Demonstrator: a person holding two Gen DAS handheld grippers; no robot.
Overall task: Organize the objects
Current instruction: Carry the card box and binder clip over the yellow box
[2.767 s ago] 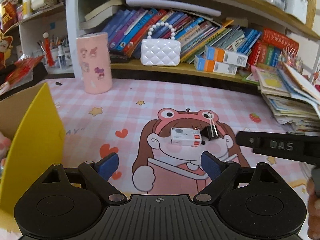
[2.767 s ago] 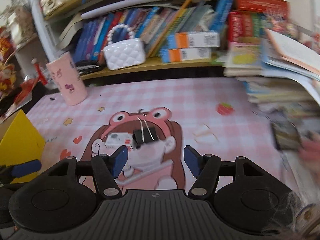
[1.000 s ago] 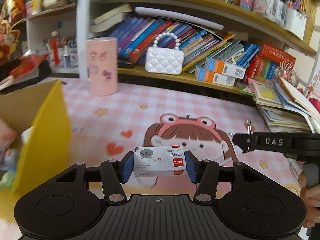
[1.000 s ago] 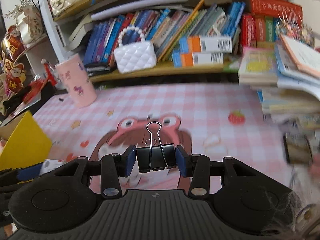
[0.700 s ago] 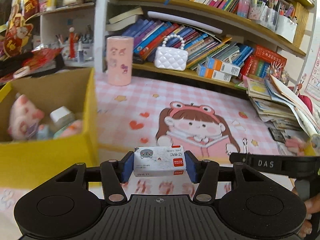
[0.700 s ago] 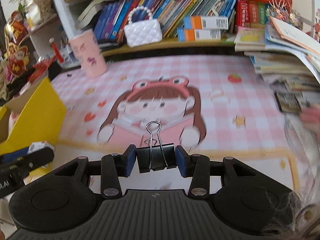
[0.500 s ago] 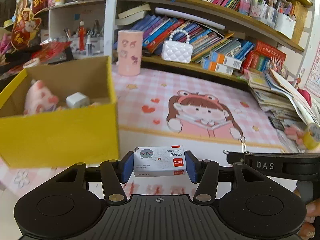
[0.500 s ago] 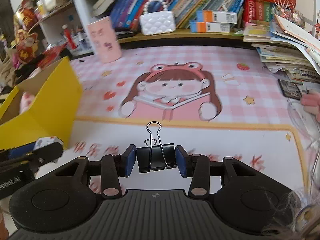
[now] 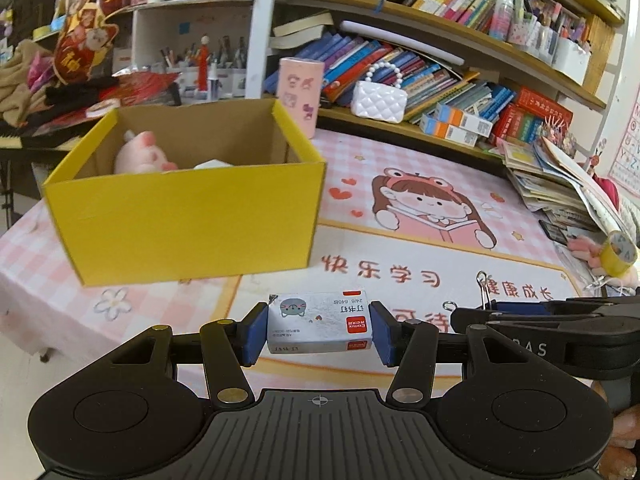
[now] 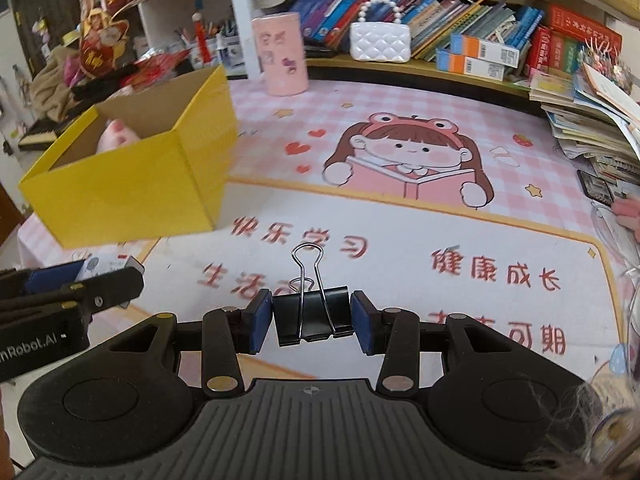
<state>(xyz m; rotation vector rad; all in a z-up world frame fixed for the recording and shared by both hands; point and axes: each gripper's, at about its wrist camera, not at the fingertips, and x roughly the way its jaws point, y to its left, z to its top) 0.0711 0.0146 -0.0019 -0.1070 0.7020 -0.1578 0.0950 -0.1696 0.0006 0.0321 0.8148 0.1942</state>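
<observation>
My left gripper (image 9: 319, 328) is shut on a small white staple box (image 9: 319, 320) and holds it above the front of the pink desk mat. My right gripper (image 10: 310, 318) is shut on a black binder clip (image 10: 310, 312) with its wire handles pointing up, also above the mat. An open yellow cardboard box (image 9: 188, 216) stands on the mat, ahead and left of both grippers; it also shows in the right wrist view (image 10: 132, 184). A pink plush toy (image 9: 140, 156) and a white object lie inside it.
A pink cylinder (image 9: 300, 96) and a white quilted purse (image 9: 380, 100) stand at the back by the bookshelf. A stack of books and papers (image 9: 560, 184) lies at the right. A roll of yellow tape (image 9: 618, 254) sits at the far right edge.
Both grippers closed on their objects, lifted them off the mat and pulled back toward the front. The yellow box now shows fully at the left.
</observation>
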